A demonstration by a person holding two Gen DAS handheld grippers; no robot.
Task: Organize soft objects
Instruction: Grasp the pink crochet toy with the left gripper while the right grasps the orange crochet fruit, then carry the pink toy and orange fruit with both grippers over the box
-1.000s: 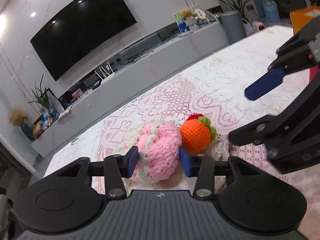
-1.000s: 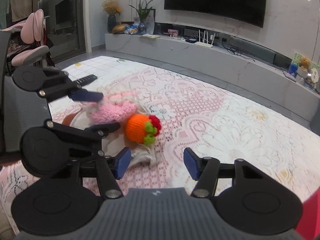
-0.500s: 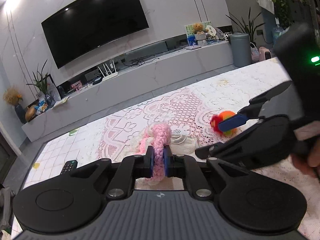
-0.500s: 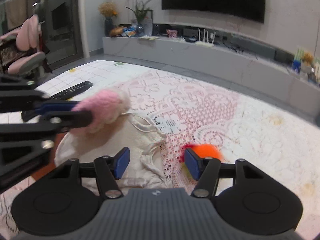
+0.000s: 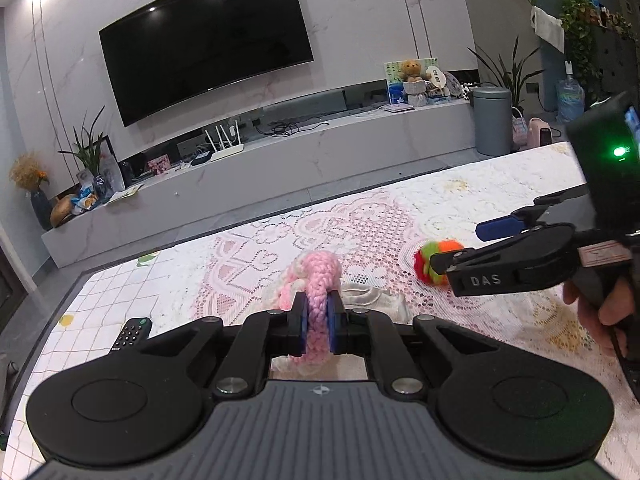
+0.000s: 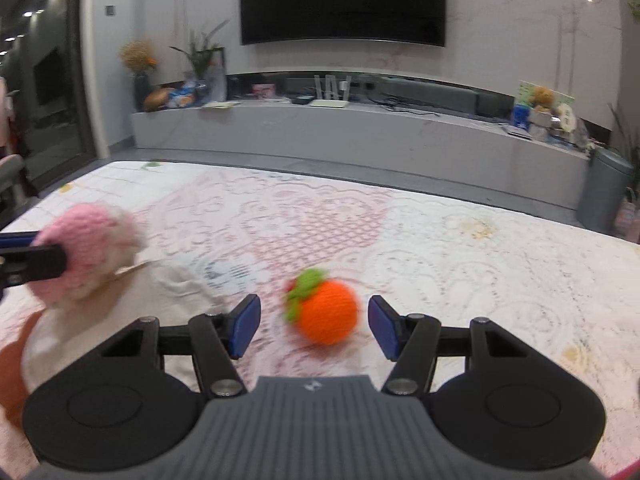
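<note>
My left gripper (image 5: 318, 330) is shut on a pink and cream crocheted toy (image 5: 318, 280), squeezing it thin between the blue pads and holding it just above the lace tablecloth (image 5: 360, 216). The same pink toy (image 6: 86, 248) shows at the left of the right wrist view, clamped by the left gripper's fingers (image 6: 34, 260). An orange crocheted fruit (image 6: 326, 312) with green leaves lies on the cloth between the spread pads of my right gripper (image 6: 312, 326), which is open and not touching it. In the left wrist view the fruit (image 5: 434, 258) sits behind the right gripper's fingers (image 5: 500, 226).
A cream cloth (image 6: 104, 320) lies crumpled under the pink toy, over something orange-brown (image 6: 12, 376) at the table's left. A black remote (image 5: 130, 332) rests near the table's left edge. Beyond the table are a grey TV bench (image 6: 360, 132) and a grey bin (image 5: 492, 120).
The left gripper has closed on the pink toy and lifted it a little. The right gripper has swung right and down until the orange fruit sits between its open pads.
</note>
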